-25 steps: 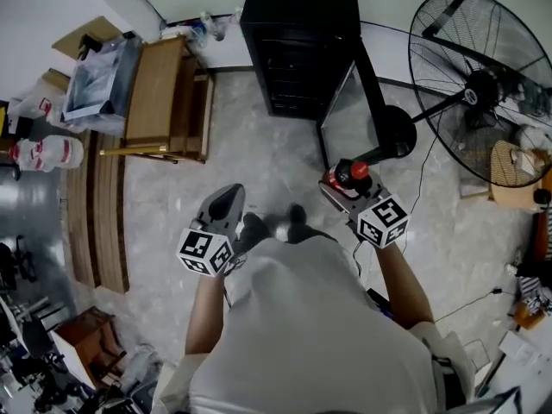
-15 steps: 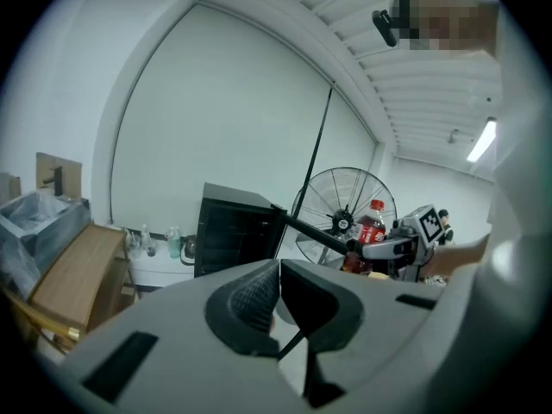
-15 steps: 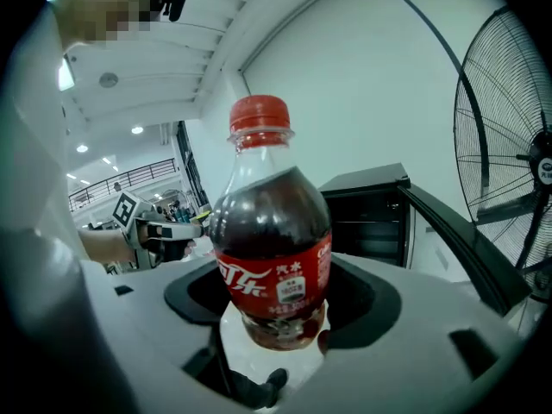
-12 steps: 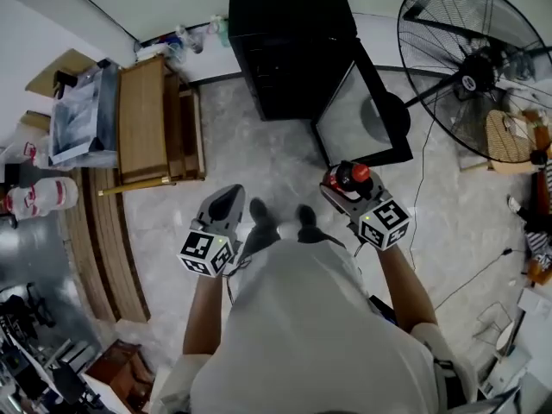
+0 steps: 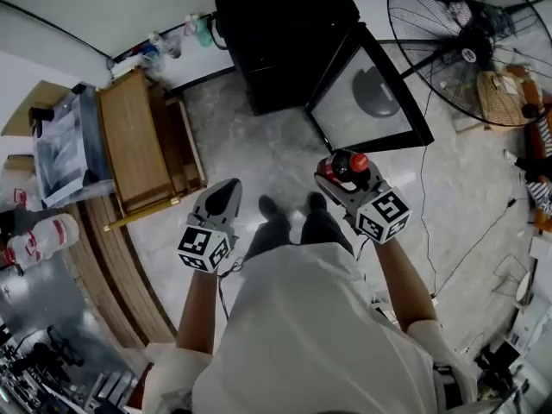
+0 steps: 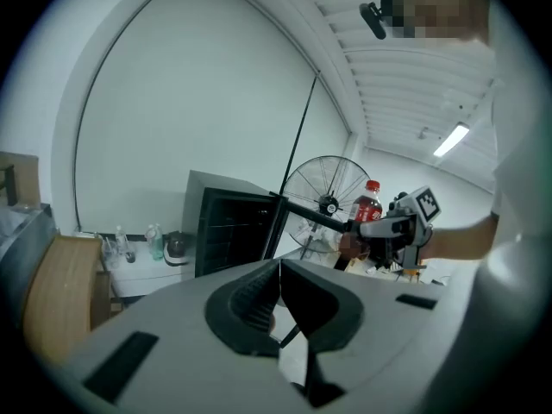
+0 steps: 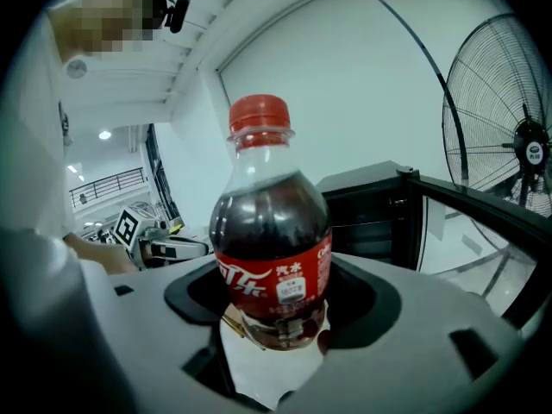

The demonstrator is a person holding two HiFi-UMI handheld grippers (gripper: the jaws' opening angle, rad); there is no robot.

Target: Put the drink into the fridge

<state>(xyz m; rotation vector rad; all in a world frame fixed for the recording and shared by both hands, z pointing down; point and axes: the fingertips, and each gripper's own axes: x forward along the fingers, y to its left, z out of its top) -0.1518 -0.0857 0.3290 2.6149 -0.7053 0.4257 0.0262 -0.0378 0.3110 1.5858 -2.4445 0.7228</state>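
jaws on the right gripper stand wide apart and pinch the drink bottle low on its body, just below the red label. the bottle stands upright, red cap on top, dark drink filling it to the shoulder. jaws on the left gripper are pressed together with nothing between them.

the black fridge stands at the far side of the floor. its glass door is swung open toward the right. the bottle is out in the open air, near the door's near edge and not inside the fridge. the left gripper hangs left of the bottle, well apart from it, over bare floor. the person's two shoes show between the grippers.

compared with a second ago, the whole scene has turned in the head view. the fridge now sits farther left and higher in the frame. the door shows more of its glass face, where earlier it looked narrow. the big floor fan at the far right has slid up toward the corner. the wooden bench at the left now lies on a slant. both grippers keep nearly the same places in front of the person, and the right one has the same grip on the bottle.
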